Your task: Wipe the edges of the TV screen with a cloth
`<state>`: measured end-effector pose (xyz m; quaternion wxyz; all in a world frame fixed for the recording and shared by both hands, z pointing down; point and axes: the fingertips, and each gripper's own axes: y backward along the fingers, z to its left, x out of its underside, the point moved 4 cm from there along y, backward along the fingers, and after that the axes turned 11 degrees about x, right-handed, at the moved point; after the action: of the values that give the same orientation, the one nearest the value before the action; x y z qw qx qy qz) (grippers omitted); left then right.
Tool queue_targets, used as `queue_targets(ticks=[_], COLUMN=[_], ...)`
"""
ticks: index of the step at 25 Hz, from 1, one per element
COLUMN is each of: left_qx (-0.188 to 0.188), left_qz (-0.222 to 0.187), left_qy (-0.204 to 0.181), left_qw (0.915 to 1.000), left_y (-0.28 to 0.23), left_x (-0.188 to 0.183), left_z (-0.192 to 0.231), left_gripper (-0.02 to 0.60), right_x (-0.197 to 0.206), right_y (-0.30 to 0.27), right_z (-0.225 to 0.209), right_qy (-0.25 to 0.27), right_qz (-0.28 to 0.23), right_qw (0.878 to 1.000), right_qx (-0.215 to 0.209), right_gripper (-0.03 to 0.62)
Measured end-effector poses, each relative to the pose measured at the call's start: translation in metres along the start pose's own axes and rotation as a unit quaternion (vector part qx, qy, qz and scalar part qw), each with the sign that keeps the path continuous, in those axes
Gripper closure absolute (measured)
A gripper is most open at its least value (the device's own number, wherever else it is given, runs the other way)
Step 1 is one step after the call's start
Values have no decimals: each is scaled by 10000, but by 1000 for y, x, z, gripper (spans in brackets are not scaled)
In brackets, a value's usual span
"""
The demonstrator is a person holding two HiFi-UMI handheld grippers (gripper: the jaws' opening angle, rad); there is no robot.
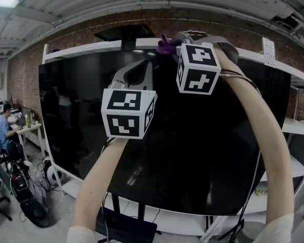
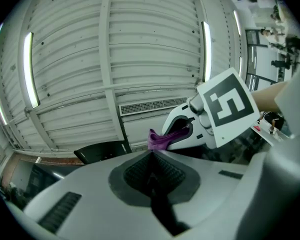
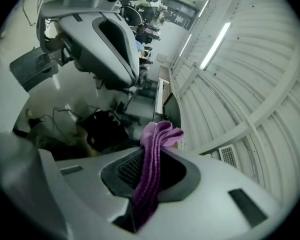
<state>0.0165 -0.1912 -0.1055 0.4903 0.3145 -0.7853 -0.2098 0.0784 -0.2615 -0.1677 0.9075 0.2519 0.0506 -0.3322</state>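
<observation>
A large black TV screen [image 1: 192, 135] fills the head view. A purple cloth [image 1: 165, 45] sits at the TV's top edge, near the middle, with my right gripper [image 1: 170, 42] shut on it. In the right gripper view the folded cloth [image 3: 152, 169] runs between the jaws and sticks out past the tips of the right gripper [image 3: 159, 146]. My left gripper [image 1: 138, 74] hangs in front of the upper screen, just left of and below the right one. Its jaws are shut with nothing between them [image 2: 151, 155]. The left gripper view shows the cloth [image 2: 160, 139] in the right gripper's jaws.
A white shelf frame [image 1: 299, 128] stands behind and to the right of the TV. A dark panel [image 1: 124, 33] hangs above its top edge. At the far left a person [image 1: 2, 128] sits at a desk, with cables and gear [image 1: 20, 186] on the floor.
</observation>
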Motion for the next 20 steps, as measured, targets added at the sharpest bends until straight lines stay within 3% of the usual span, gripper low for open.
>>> queue_targets(ticks=[9,16,20], left_qx=[-81,-551,-752], left_qz=[134,608,617], left_qy=[57,-221,-167], left_qw=[9999,9964,9951], left_y=[53,84,83], left_x=[3,29,42], left_z=[66,101,113], left_gripper=[566,566,566], right_x=[-81,-110,-126], right_y=[-48,-78,-89], right_z=[6,12,18], right_qy=[-42,-76,21], right_qz=[-73,-169,-285], right_qw=[9999,9997,9992], right_qx=[79,161,271], right_gripper=[533,533,533])
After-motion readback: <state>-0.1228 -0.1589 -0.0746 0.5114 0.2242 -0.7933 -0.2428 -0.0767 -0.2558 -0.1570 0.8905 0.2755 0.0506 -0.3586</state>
